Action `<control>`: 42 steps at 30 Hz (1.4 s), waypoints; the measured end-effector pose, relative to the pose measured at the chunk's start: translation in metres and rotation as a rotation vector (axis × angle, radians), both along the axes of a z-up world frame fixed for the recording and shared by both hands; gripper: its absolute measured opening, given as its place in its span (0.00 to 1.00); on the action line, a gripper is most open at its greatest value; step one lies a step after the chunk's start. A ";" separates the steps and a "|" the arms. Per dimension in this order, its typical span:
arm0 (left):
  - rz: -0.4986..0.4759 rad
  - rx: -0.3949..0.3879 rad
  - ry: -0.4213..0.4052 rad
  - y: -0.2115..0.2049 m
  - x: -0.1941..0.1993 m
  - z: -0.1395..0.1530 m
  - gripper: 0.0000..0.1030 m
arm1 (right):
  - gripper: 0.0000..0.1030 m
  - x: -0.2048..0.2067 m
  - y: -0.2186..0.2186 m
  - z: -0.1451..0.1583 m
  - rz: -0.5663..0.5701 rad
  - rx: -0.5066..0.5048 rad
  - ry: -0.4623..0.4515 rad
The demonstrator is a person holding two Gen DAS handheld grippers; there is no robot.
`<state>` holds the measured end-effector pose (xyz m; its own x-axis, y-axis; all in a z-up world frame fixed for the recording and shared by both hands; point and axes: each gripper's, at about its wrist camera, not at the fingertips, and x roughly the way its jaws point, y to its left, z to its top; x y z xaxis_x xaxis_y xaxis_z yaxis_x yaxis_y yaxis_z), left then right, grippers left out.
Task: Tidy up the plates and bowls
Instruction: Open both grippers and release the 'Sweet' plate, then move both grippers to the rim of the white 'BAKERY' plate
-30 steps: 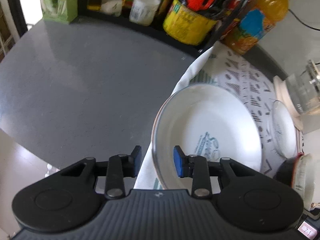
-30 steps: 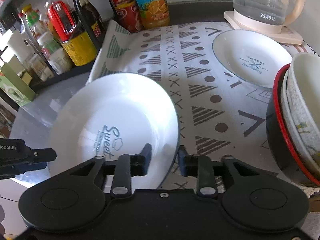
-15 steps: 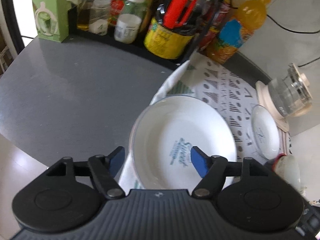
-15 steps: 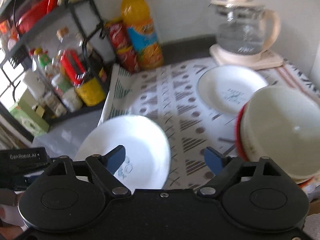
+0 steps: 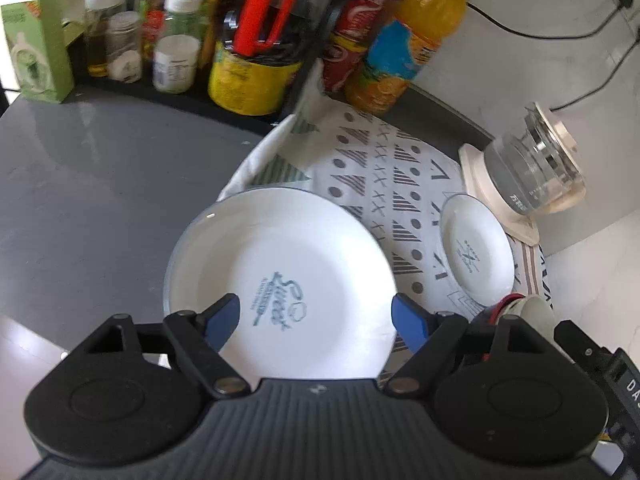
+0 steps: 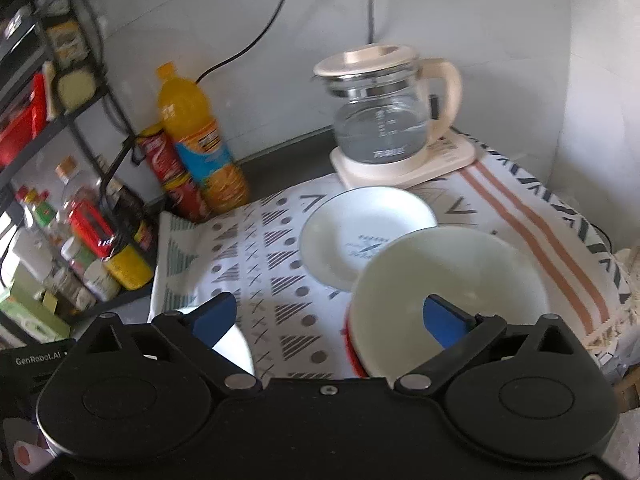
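Both tongs stand wide and hold nothing: the left tongs point(image 5: 316, 316) hover above the large plate point(image 5: 280, 276), which lies on the patterned cloth point(image 6: 264, 256) well short of the kettle point(image 6: 384, 120). The right tongs point(image 6: 328, 316) point toward the kettle, over the cream bowl point(image 6: 452, 280). Judging by this, a plate is set down and stacking comes next; that calls for gripping a rim, perhaps of the small plate point(image 6: 360, 232) just before the kettle.

Both wrist cams high, angled down over the patterned cloth point(image 5: 384, 168); shared: small plate point(image 6: 360, 232), kettle point(image 6: 384, 120).

White plate point(image 5: 280, 264); black-patterned white cloth point(image 5: 400, 168); orange bottle point(image 6: 196, 140).
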<state>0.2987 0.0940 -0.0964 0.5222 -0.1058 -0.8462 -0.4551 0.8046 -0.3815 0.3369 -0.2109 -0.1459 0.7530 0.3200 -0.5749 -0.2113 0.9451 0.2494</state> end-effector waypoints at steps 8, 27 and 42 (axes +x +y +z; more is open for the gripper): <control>-0.051 0.011 -0.012 -0.034 0.034 0.003 0.79 | 0.98 0.025 -0.037 -0.001 -0.057 0.029 0.003; -0.035 -0.062 -0.010 -0.092 0.123 -0.012 0.78 | 0.97 0.137 -0.072 -0.007 -0.021 -0.039 0.106; 0.024 -0.185 0.055 -0.112 0.183 -0.063 0.68 | 0.80 0.238 -0.074 -0.038 0.120 -0.088 0.281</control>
<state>0.4819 -0.0185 -0.1590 0.4803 -0.2506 -0.8406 -0.4972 0.7118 -0.4962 0.5747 -0.2848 -0.1840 0.5203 0.3372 -0.7846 -0.2572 0.9380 0.2326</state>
